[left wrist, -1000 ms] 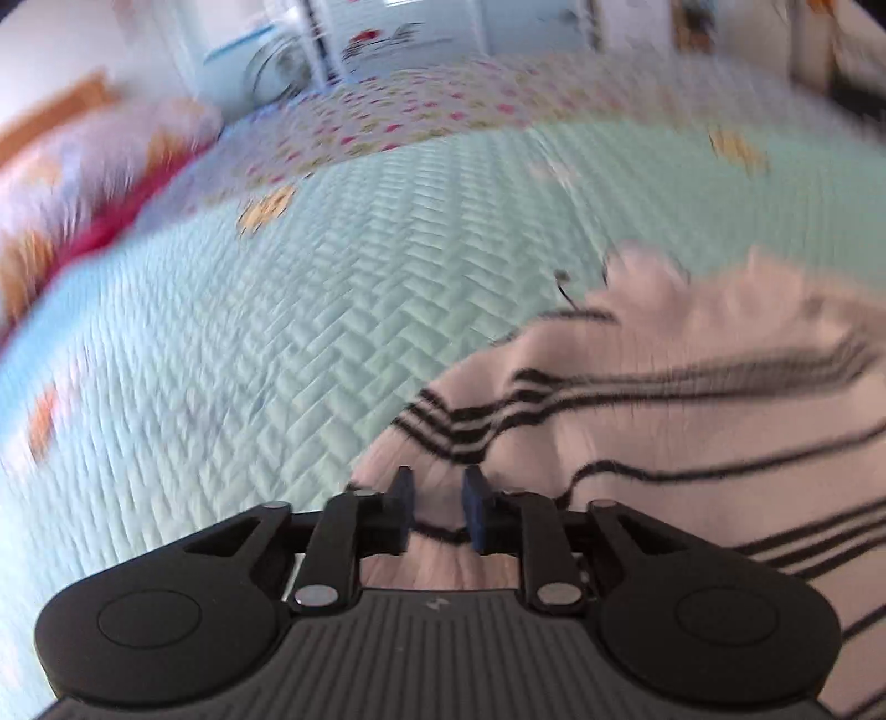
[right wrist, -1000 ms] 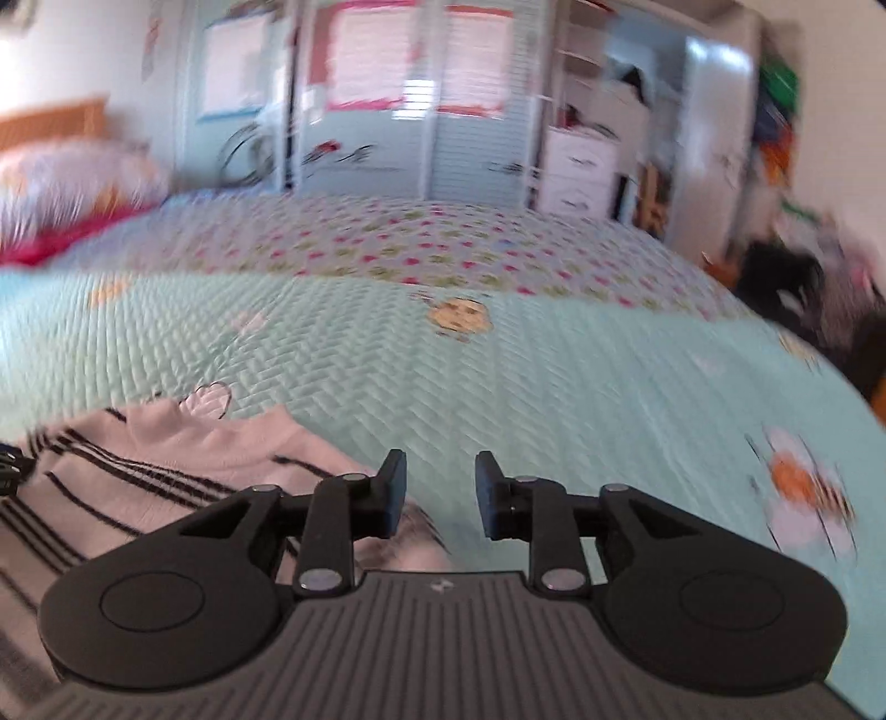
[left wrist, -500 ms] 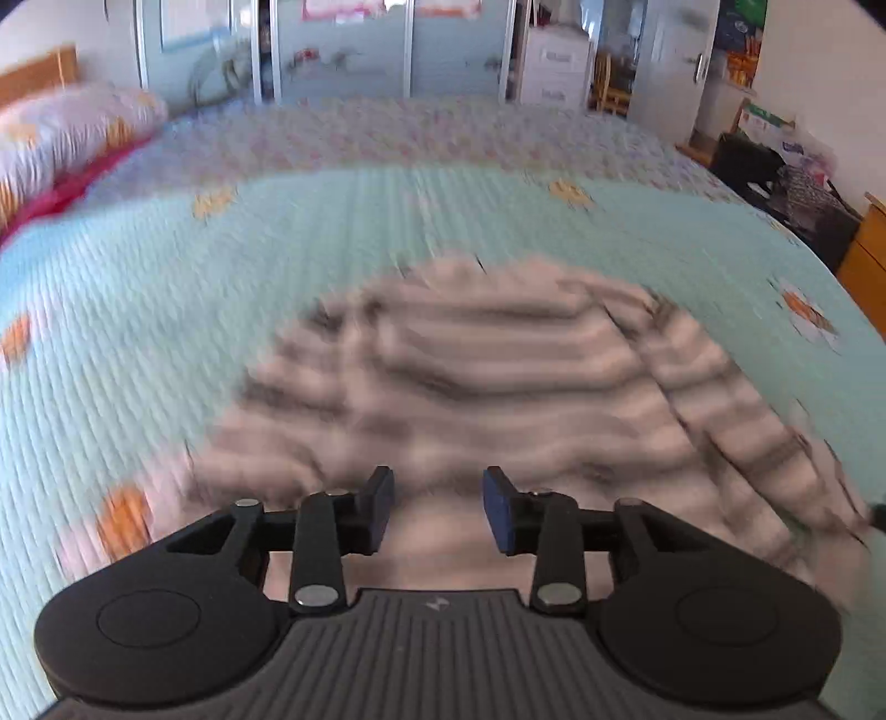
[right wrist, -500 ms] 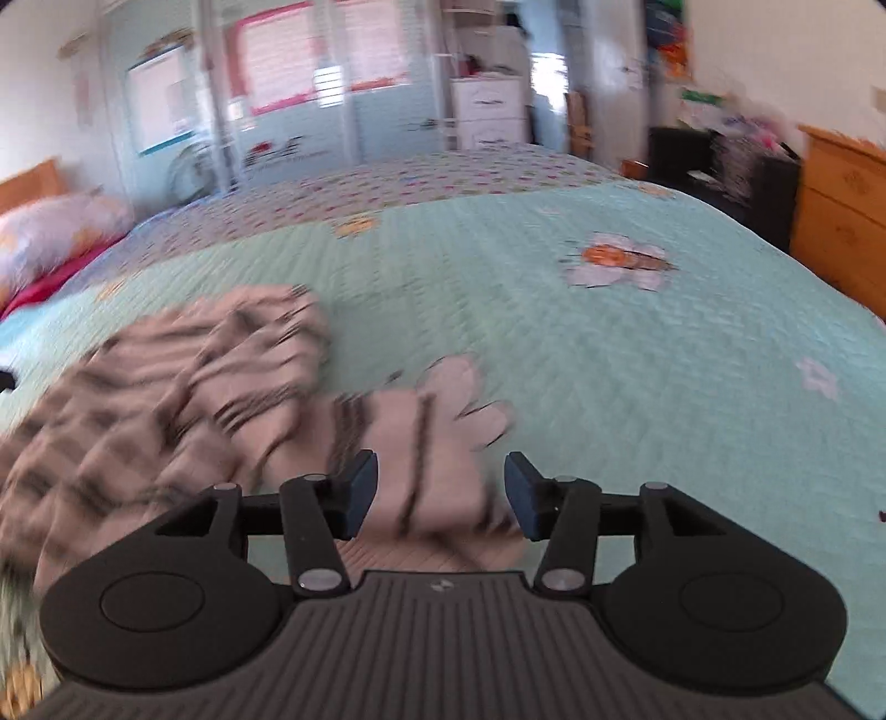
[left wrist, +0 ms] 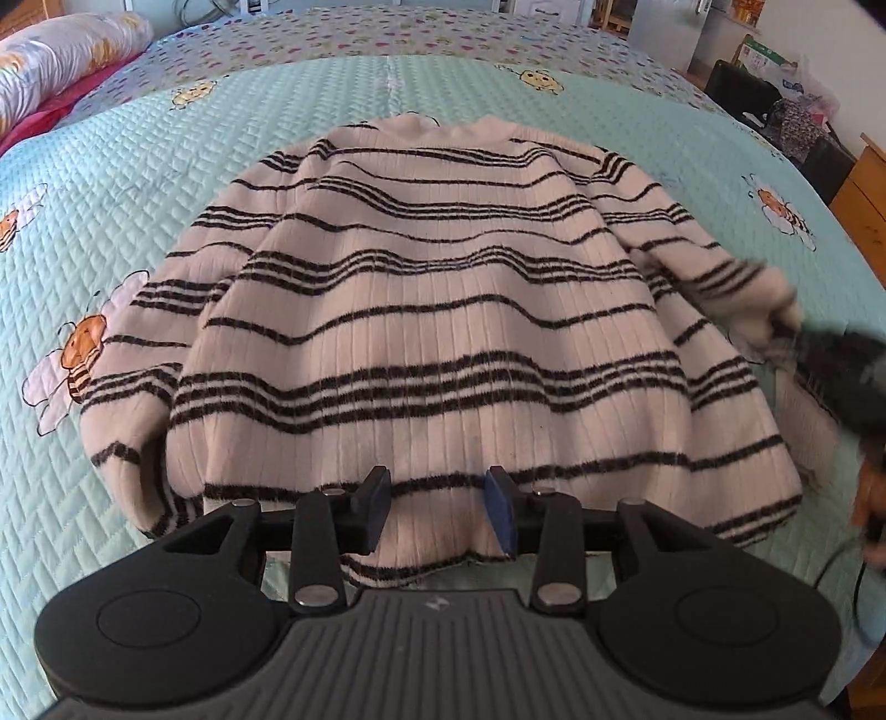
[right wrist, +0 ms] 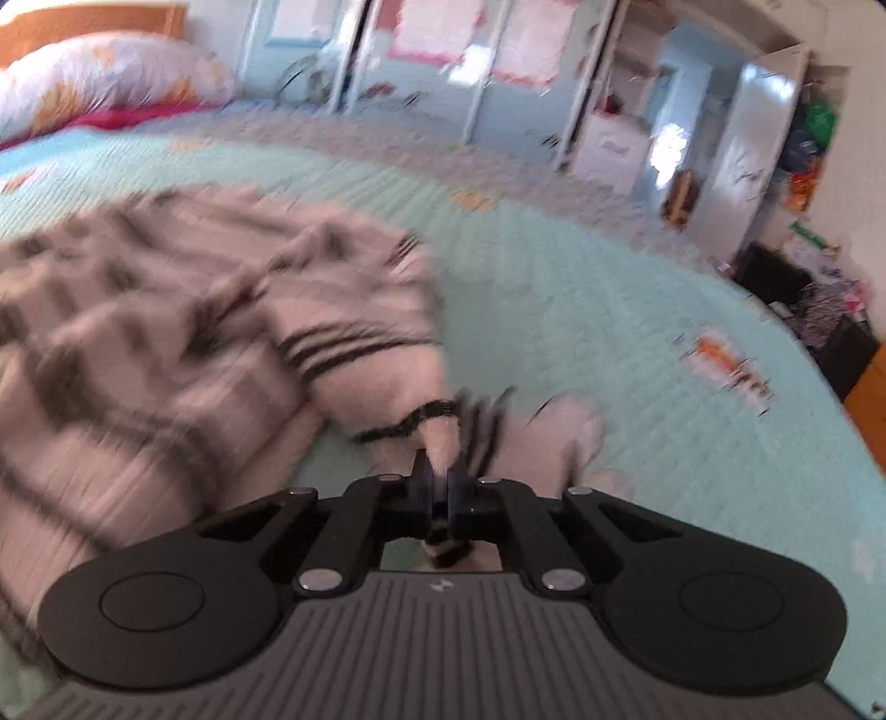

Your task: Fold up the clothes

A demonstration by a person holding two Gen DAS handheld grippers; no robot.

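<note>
Both grippers are over the bed. On the left, the left gripper (left wrist: 437, 512) hovers with its fingers spread wide and nothing between them, just above the bottom hem of the sweater (left wrist: 437, 310). That sweater, pale pink with thin black stripes, lies spread flat on the mint quilted bedspread (left wrist: 111, 183), collar pointing away and both sleeves angled down along its sides. On the right, the right gripper (right wrist: 441, 487) is pinched tight on the cuff of the right sleeve (right wrist: 387, 354), the knit bunched between its narrow fingers; this view is smeared by motion blur. From the left wrist view the right gripper shows only as a dark blurred shape at the sleeve end, near the sweater's right edge. A bee print (left wrist: 77, 354) on the bedspread sits just beside the left sleeve. A floral pillow (left wrist: 61, 50) lies at the far left end of the bed.
</note>
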